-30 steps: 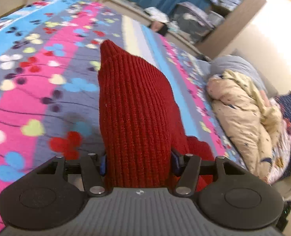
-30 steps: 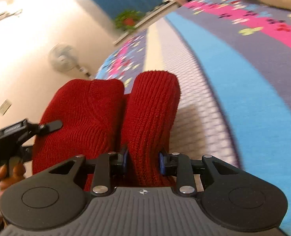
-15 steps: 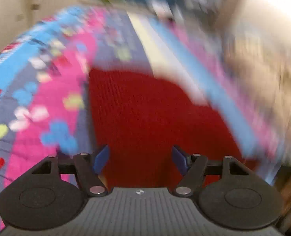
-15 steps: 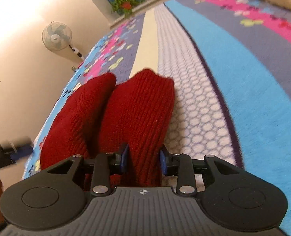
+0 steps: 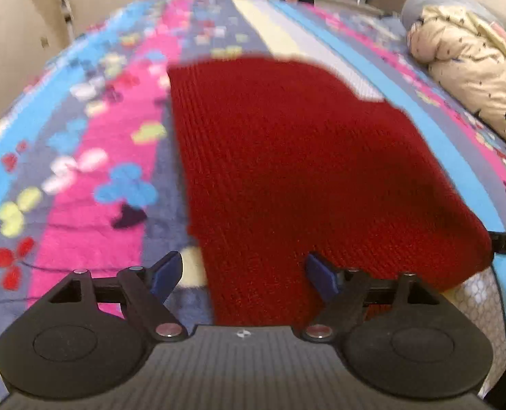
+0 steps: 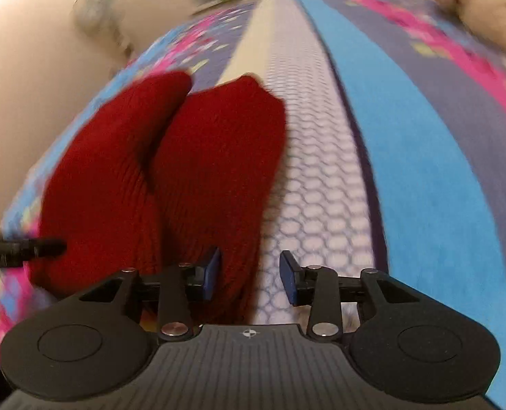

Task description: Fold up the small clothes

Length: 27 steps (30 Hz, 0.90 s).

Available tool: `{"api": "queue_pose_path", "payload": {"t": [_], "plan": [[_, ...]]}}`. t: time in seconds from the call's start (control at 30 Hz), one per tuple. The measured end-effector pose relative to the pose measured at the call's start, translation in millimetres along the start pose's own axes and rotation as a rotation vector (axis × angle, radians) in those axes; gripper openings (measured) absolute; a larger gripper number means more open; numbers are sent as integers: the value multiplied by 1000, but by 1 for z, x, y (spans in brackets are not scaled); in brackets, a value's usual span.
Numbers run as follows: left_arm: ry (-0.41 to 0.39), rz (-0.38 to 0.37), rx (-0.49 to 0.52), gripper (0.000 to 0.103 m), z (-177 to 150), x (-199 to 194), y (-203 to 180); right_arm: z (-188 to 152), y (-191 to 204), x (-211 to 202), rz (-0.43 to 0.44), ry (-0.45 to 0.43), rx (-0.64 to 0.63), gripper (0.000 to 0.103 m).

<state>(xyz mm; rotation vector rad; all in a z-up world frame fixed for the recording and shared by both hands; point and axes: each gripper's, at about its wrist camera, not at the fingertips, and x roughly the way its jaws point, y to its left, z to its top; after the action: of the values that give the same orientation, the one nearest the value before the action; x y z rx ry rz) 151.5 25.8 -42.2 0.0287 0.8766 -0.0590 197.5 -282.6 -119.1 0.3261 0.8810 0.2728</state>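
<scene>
A dark-red ribbed knit garment (image 5: 297, 157) lies flat on a striped floral fleece bedspread (image 5: 92, 157) — release step, it seems. The left gripper (image 5: 244, 275) spreads wide, the right gripper (image 6: 249, 278) is opening too, neither gripping. Next: regrasp an edge — beige bedding (image 5: 475, 68) heaped beyond.

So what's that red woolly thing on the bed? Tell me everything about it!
The red knitted garment looks like soft ribbed wool, deep red all over. It lies spread on the colourful flowery bedspread. In the right wrist view it shows two rounded humps side by side. Both tools are opening: the left tool is clear of it, while the right tool has its edge between the pads.
</scene>
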Motion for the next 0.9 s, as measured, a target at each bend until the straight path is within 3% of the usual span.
{"api": "queue_pose_path", "payload": {"t": [0.07, 0.17, 0.2, 0.27, 0.33, 0.47, 0.53, 0.63, 0.73, 0.9], "plan": [[-84, 15, 29, 87, -4, -30, -7, 8, 2, -17, -14, -42, 39, 38], [-161, 18, 45, 92, -14, -63, -16, 14, 14, -59, -96, -168, -47, 39], [-191, 19, 46, 99, -18, -76, -20, 15, 15, -70, -96, -196, -39, 40], [-267, 21, 56, 102, -24, -104, -34, 15, 17, -94, -83, -248, -18, 47], [-320, 33, 84, 102, -32, -125, -48, 10, 24, -116, -86, -303, -29, 69], [-385, 30, 56, 102, -50, -164, -71, -12, 39, -151, -74, -361, -116, 84], [-394, 8, 28, 102, -59, -174, -77, -23, 38, -162, -72, -366, -132, 88], [-401, 36, 14, 102, -81, -169, -81, -42, 39, -162, -75, -328, -108, 88], [-248, 105, -19, 102, -83, -144, -77, -49, 46, -157, -73, -276, -130, 88], [-203, 186, -99, 102, -75, -132, -62, -52, 55, -144, -138, -256, -207, 88]]}}
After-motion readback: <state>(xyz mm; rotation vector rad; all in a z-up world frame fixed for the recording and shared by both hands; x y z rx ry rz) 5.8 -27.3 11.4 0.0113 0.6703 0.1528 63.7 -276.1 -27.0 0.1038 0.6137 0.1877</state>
